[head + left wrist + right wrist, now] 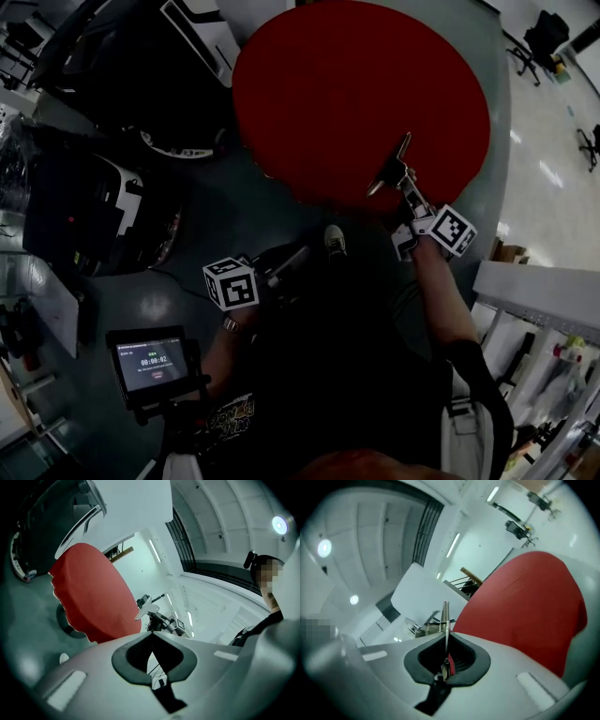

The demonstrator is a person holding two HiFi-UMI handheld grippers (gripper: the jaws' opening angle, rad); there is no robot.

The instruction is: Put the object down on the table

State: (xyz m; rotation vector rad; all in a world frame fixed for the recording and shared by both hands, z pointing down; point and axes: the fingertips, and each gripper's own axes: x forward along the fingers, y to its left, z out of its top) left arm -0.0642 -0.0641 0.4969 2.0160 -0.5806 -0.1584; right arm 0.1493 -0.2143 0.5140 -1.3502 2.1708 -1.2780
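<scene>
1. Two grippers in view. L gripper is nearest the body, low by the person's leg. Its jaws are pressed together w/ nothing btwn them.
2. R gripper is farther out on an extended arm. Its jaws pinch a thin flat metal tool, seen edge-on, w/ the blade projecting past the tips.
3. The tool is in the grip, not laid down, held over the near rim of the round red table.
4. Beyond the table: grey floor and dark equipment at left.
</scene>
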